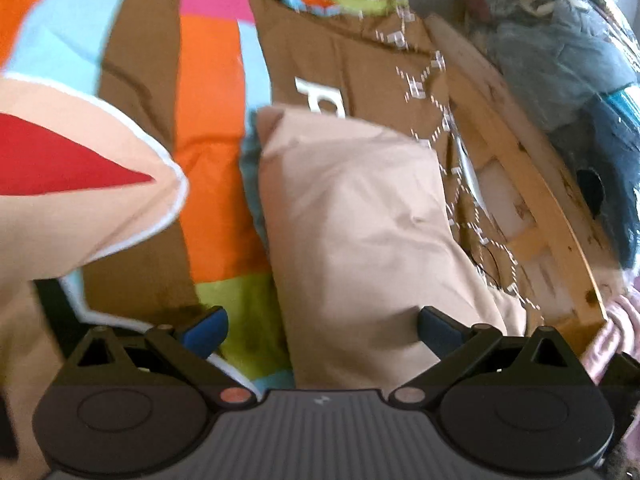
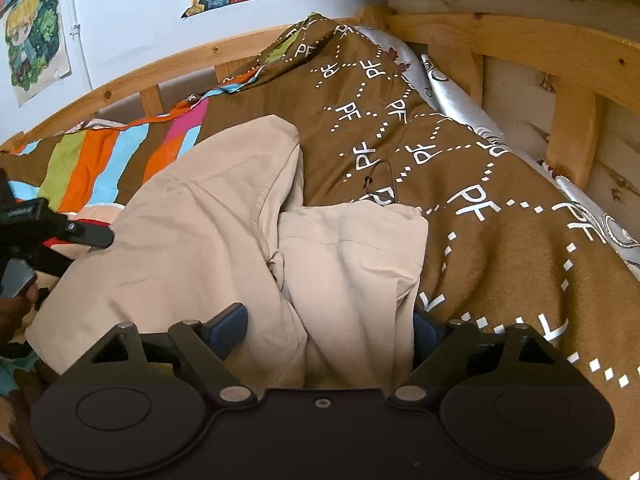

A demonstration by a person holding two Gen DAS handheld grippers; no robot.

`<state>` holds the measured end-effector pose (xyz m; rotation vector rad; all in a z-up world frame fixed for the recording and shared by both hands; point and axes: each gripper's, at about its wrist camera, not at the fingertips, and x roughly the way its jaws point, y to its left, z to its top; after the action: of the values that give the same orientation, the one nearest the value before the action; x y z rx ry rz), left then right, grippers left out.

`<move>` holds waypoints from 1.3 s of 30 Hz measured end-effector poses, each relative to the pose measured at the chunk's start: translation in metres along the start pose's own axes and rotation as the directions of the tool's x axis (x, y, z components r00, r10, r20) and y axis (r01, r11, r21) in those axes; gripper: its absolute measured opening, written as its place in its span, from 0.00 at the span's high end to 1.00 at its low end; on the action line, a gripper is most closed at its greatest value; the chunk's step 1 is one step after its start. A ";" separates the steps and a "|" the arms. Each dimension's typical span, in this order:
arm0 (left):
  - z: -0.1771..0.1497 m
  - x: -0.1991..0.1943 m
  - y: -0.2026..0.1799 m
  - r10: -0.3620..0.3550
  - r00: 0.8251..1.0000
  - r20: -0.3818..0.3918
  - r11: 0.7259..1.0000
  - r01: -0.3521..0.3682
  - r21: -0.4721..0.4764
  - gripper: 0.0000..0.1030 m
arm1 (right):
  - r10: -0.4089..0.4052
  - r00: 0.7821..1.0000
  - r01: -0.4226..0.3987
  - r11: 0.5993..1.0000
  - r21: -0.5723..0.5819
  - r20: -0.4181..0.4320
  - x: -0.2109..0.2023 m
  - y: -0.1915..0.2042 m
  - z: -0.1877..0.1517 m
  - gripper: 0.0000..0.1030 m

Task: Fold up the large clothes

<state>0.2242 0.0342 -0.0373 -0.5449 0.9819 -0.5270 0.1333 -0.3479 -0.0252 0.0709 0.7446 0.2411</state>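
Beige garment [image 2: 224, 216] lying on the brown patterned bedspread [image 2: 500, 240] inside the wooden bed frame [image 2: 520, 36] — partly gathered, with one panel lapped over another but no flat, finished fold. Your right gripper [image 2: 324, 326] has its jaws apart with cloth bunched between them, unclamped; your left gripper [image 1: 322, 326] is likewise spread wide over a beige fold. By this showing, you are early to midway — smoothing and the remaining folds are left.
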 end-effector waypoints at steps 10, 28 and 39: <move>0.003 0.030 -0.011 -0.069 0.996 -0.061 0.998 0.070 0.012 0.10 | -0.002 1.000 0.002 1.000 -0.029 0.011 0.006 0.004 -0.004 0.20; 0.013 -0.016 -0.092 0.134 0.986 0.103 0.947 -0.158 0.280 0.34 | 0.089 0.968 -0.046 0.982 -0.182 0.236 -0.035 0.068 0.030 0.90; 0.103 -0.082 -0.052 0.288 0.912 0.292 0.892 -0.367 0.266 0.33 | 0.214 0.922 -0.174 0.974 -0.147 0.322 0.056 0.150 0.114 0.88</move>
<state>0.2685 0.0669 0.0938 -0.1415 0.7131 -0.2913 0.2215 -0.1859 0.0435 0.0734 0.3805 0.4502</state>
